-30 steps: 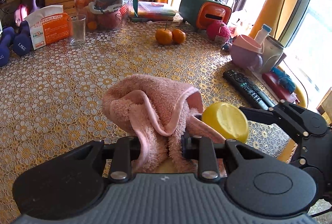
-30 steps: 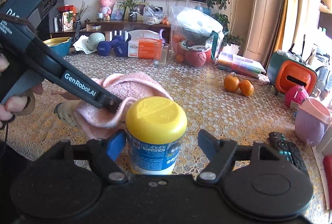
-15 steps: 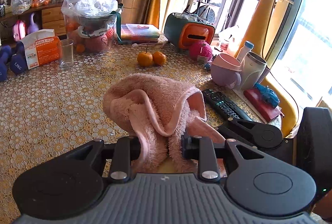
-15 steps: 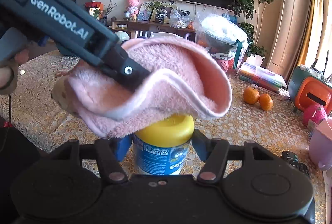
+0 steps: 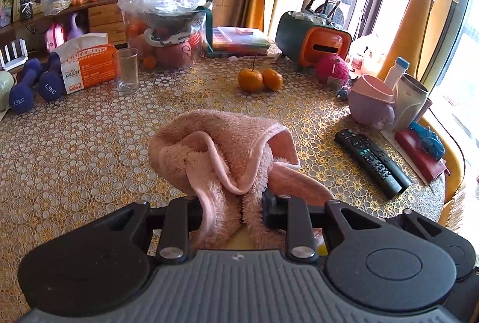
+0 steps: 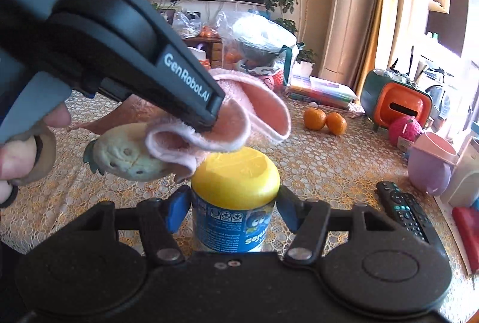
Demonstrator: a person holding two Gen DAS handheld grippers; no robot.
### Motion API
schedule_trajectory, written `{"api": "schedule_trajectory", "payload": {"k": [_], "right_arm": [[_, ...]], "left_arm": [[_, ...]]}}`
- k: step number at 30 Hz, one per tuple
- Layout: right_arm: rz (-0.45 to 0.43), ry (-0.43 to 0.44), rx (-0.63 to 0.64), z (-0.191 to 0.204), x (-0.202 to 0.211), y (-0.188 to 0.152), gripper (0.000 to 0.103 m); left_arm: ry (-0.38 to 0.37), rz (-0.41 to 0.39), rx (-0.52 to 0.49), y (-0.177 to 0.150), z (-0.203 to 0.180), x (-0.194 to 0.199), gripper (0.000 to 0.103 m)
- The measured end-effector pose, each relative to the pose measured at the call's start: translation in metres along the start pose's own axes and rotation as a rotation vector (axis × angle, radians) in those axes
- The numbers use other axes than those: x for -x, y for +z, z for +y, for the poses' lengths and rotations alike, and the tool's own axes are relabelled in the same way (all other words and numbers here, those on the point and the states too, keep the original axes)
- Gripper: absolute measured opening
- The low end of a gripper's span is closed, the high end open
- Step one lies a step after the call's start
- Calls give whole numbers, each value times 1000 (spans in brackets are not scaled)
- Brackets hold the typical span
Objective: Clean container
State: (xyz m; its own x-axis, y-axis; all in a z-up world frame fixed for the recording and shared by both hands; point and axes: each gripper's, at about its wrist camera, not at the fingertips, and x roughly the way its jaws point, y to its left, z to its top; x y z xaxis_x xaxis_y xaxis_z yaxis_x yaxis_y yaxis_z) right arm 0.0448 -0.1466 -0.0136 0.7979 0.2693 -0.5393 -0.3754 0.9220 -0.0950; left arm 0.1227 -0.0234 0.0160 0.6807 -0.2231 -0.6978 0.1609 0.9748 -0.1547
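Note:
A pink fluffy towel (image 5: 221, 155) is bunched between the fingers of my left gripper (image 5: 232, 210), which is shut on it. In the right wrist view the same towel (image 6: 239, 110) hangs from the left gripper's tip (image 6: 209, 113) and rests on the back left of the yellow lid (image 6: 236, 173) of a blue-labelled container (image 6: 233, 230). My right gripper (image 6: 233, 203) is shut on that container, with its blue pads on either side under the lid. In the left wrist view only a sliver of yellow (image 5: 321, 249) shows below the towel.
A round table with a gold patterned cloth (image 5: 89, 149) carries a remote (image 5: 371, 161), two oranges (image 5: 259, 78), a glass (image 5: 127, 69), dumbbells (image 5: 33, 86), an orange box (image 5: 89, 65), a bagged fruit bowl (image 5: 167, 26) and a purple cup (image 5: 371, 104). A hand (image 6: 18, 155) holds the left gripper's handle.
The towel was lifted over the lid and has now slid back toward the left, so most of the yellow lid shows again. The container stays in the right gripper.

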Motion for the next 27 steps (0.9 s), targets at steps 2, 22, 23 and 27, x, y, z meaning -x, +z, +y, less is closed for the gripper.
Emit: {"api": "schedule_trajectory", "payload": {"k": [2, 22, 23, 27], "right_arm": [[2, -23, -18, 2, 0, 0, 61], [7, -34, -22, 2, 2, 0, 62], [6, -33, -18, 2, 1, -1, 62], [4, -31, -10, 2, 2, -1, 62]], "left_arm": [[-13, 52, 30, -4, 9, -14, 27], [-153, 101, 139, -15, 47, -19, 27], [-176, 80, 128, -12, 46, -10, 27], [-256, 28, 86, -5, 33, 20, 27]]}}
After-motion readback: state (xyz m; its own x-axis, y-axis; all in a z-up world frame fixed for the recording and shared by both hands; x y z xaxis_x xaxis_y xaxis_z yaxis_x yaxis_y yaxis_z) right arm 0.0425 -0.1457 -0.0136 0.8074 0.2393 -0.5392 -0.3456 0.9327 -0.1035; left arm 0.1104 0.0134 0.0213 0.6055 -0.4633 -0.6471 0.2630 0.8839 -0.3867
